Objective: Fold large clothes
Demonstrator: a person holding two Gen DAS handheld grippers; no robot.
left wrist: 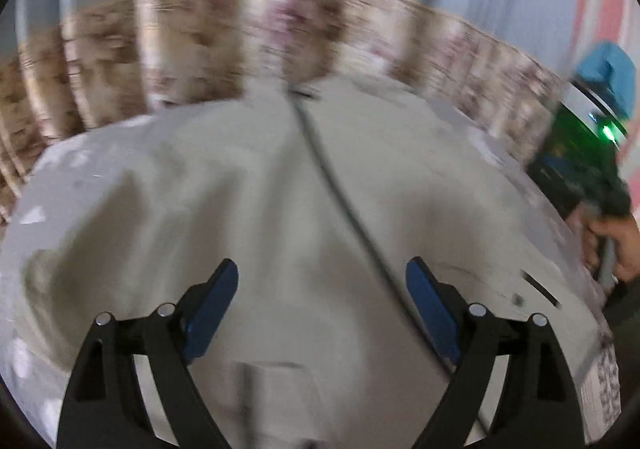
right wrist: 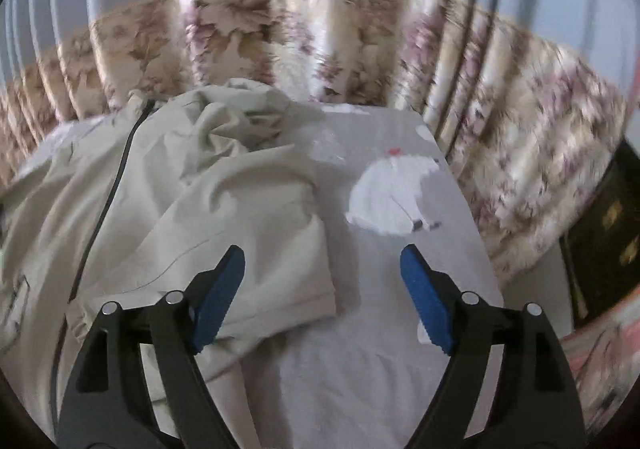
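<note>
Beyond the jacket (right wrist: 168, 209), only right wrist shows white bear print (right wrist: 394, 193).

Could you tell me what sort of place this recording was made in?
Most likely a bedroom at home. A beige jacket is spread on what looks like a bed with a grey printed sheet, and long floral curtains hang close behind it. Dark wooden furniture stands to the right.

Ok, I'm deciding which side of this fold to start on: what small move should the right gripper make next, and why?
Probably ease the right gripper left and down onto the sleeve cuff of the beige zip jacket. Its jaws are wide open and empty, and the sleeve lies loose on the grey bedsheet, its end just beside the left fingertip. The left gripper, also open, hovers above the jacket body.
</note>
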